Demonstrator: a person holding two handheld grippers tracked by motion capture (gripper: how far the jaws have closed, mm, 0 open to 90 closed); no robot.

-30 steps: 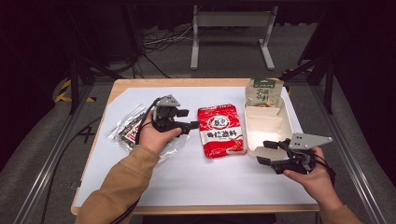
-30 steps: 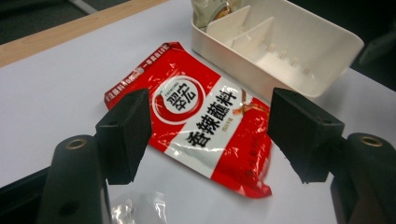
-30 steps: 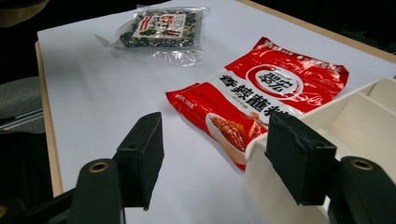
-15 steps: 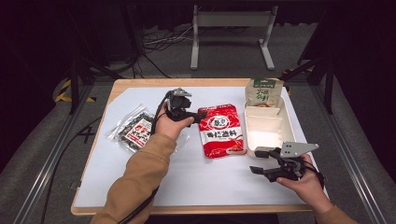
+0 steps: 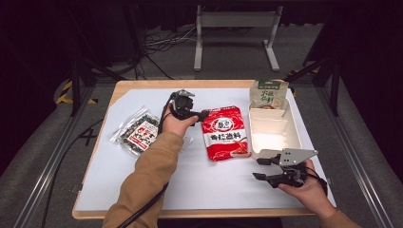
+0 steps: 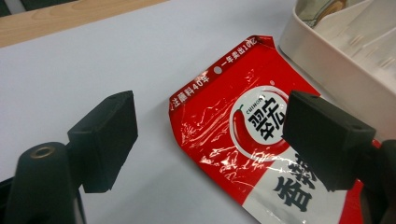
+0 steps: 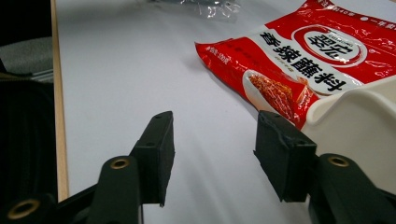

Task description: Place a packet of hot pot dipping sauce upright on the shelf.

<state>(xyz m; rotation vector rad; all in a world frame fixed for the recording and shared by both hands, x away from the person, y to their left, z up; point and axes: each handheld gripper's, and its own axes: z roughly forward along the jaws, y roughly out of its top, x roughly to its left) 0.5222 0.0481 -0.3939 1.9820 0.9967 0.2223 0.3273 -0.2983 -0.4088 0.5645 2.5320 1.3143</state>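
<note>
A red seasoning packet (image 5: 225, 135) lies flat mid-table on the white mat. My left gripper (image 5: 203, 114) is at its far left corner. In the left gripper view the jaws (image 6: 210, 140) stand open on either side of that corner of the packet (image 6: 243, 140), pads clear of it; they have just been closing slightly. My right gripper (image 5: 259, 168) hovers low by the near end of the white tray (image 5: 275, 137). Its jaws (image 7: 212, 149) are open with nothing between them and have just been closing. Beyond them lies the red packet (image 7: 317, 60).
A green snack packet (image 5: 269, 95) leans in the tray's far compartment. A seaweed packet (image 5: 138, 133) in clear wrap lies at the left of the mat. The tray's wall (image 7: 355, 126) stands right beside my right jaw. The wooden table edge (image 5: 190, 213) runs along the front.
My left hand has moved right, from the seaweed packet to the red packet's far left corner. My right gripper has sunk slightly toward the table, and its jaws stand narrower.
</note>
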